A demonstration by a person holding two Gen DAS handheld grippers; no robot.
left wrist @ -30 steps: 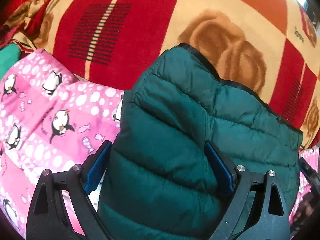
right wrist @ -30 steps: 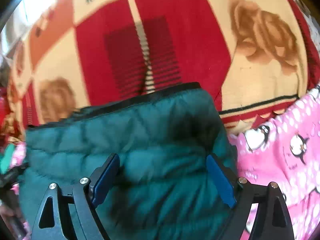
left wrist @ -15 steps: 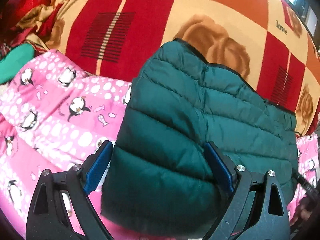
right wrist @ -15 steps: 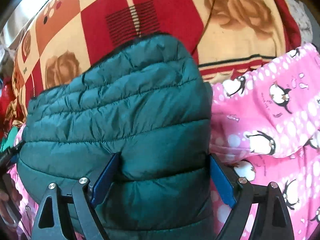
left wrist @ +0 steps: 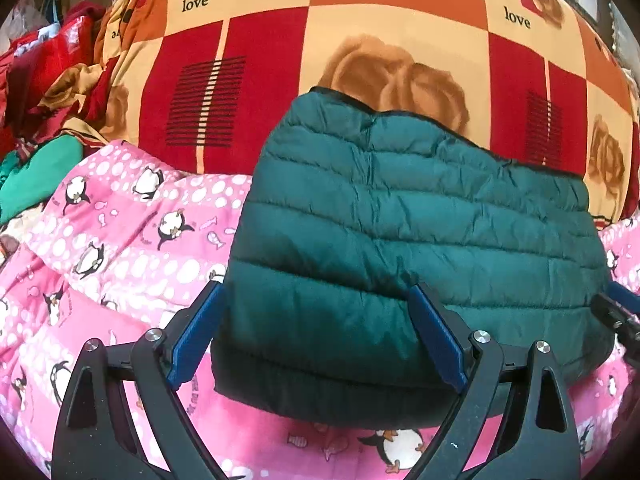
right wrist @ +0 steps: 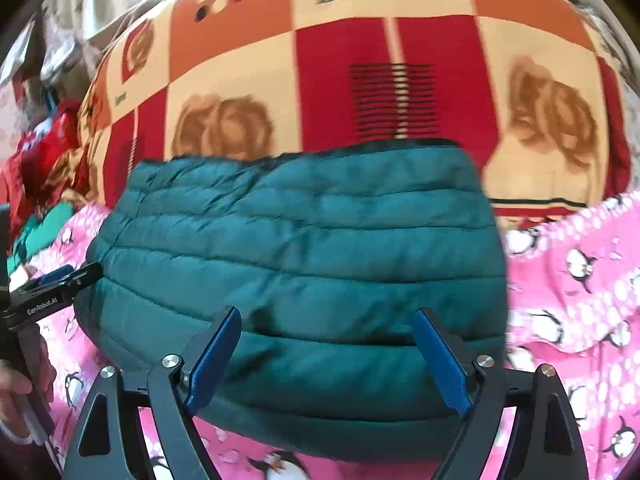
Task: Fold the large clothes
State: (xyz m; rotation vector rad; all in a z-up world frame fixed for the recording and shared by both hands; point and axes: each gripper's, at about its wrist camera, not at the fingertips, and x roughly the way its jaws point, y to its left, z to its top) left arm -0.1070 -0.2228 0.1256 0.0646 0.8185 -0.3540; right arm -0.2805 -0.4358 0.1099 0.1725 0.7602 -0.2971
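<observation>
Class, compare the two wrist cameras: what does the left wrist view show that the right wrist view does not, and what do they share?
Only the left wrist view shows the word "love" sharply, twice. Only the right wrist view shows the "GenRobot.AI" label on the left gripper, and a person's hand. Both show the folded green puffer jacket on the pink penguin blanket, with open jaws.

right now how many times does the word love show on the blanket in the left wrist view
2: one love at the blanket's upper left, another love at its upper right. The green jacket may hide more.
</observation>
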